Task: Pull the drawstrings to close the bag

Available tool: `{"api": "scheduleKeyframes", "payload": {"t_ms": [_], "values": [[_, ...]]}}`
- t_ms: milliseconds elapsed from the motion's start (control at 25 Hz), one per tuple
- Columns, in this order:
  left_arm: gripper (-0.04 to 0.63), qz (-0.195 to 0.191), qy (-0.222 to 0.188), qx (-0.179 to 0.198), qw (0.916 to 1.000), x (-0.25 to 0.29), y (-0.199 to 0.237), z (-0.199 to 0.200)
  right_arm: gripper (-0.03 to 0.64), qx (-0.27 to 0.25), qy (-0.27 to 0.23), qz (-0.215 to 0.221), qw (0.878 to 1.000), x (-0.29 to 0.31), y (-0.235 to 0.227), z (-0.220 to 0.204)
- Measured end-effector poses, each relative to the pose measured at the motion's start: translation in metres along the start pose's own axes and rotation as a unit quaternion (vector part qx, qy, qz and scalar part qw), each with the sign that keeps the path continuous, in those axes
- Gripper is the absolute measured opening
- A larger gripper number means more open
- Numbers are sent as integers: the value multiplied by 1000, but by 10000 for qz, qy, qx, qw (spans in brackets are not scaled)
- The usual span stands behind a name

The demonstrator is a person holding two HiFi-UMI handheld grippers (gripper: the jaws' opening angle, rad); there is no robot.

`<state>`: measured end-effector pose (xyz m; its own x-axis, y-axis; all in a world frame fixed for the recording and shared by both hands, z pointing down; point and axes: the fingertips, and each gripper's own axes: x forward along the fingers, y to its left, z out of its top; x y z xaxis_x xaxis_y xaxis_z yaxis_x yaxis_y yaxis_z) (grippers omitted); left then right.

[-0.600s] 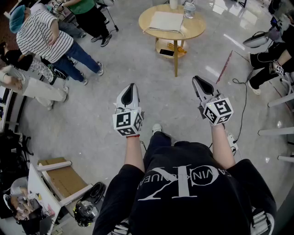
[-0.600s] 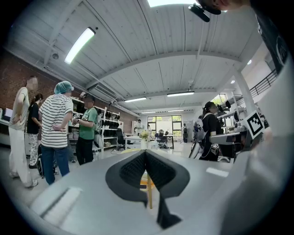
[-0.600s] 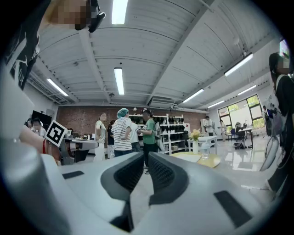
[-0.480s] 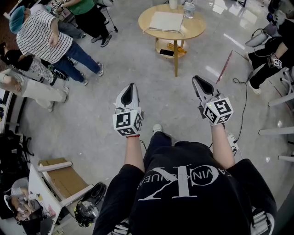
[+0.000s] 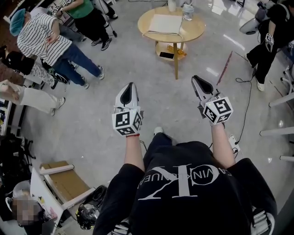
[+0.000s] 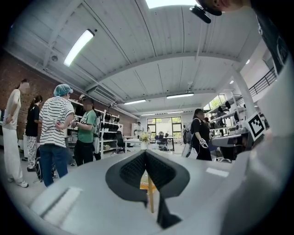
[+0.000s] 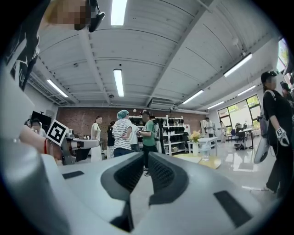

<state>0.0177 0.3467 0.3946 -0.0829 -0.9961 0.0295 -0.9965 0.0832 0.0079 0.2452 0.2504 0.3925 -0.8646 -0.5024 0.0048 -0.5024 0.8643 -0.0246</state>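
A flat beige drawstring bag (image 5: 164, 22) lies on a round wooden table (image 5: 195, 31) ahead of me, well beyond both grippers. My left gripper (image 5: 131, 86) is held in the air over the floor and points toward the table; its jaws are shut with nothing between them (image 6: 145, 153). My right gripper (image 5: 196, 79) is held level with it to the right, its jaws close together and holding nothing (image 7: 141, 156). In the right gripper view the table (image 7: 200, 158) shows far off, with a vase of flowers on it.
A bottle (image 5: 188, 10) stands on the table by the bag. Several people (image 5: 46, 36) stand at the far left, and another person (image 5: 268, 32) at the far right. A cable (image 5: 243, 105) runs over the floor at right. A cardboard box (image 5: 64, 181) sits at lower left.
Both grippers stay almost where they were. The person at the far right has stood up and moved back; the people at the left have shifted a little.
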Motion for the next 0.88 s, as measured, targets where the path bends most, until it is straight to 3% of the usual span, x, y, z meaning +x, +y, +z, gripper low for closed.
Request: {"api": "scheduleKeyframes", "payload": {"t_ms": [480,720,880], "values": [[14,-5,-88,-306,9995,36,11,-5,49,262,-20,-135,9996,9,-34,-1],[14,-391,-99,-165,9991,90,34,2,129,403,-4,-269,9988,64,-51,-5],[15,-424,-17,-222,9989,130,67,-2,154,474,16,-417,9980,105,-68,-11]]}}
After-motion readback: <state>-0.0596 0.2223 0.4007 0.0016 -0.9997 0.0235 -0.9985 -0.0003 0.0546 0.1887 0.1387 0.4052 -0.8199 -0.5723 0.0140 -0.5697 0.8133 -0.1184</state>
